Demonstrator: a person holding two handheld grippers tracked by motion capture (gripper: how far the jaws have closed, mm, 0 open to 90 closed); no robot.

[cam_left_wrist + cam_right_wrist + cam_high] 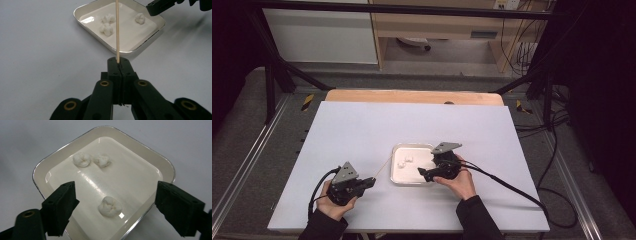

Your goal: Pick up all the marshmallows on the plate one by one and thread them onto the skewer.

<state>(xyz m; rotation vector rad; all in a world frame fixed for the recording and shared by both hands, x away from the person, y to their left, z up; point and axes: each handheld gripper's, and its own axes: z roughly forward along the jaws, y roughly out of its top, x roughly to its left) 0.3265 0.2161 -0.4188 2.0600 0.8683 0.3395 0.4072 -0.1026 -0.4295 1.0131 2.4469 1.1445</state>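
A shallow white tray [396, 176] [79, 16] [165, 160] lies mid-table and holds three small white lumps. Two lumps [81, 159] [102, 160] sit together at its far side. The third lump [110, 206] [140, 18] lies alone nearer the right hand. My right gripper [117, 200] [422, 173] hovers over the tray, its jaws wide apart on either side of that single lump without touching it. My left gripper [118, 62] [371, 181], to the tray's left, is shut on a thin wooden skewer [117, 30] [383, 166] that slants toward the tray.
A pale sheet [362, 130] covers the table, with a wooden strip [412, 96] along its far edge. Black cables [512, 187] trail from the right gripper off the table's right side. Metal frame rails [272, 75] stand beyond the table.
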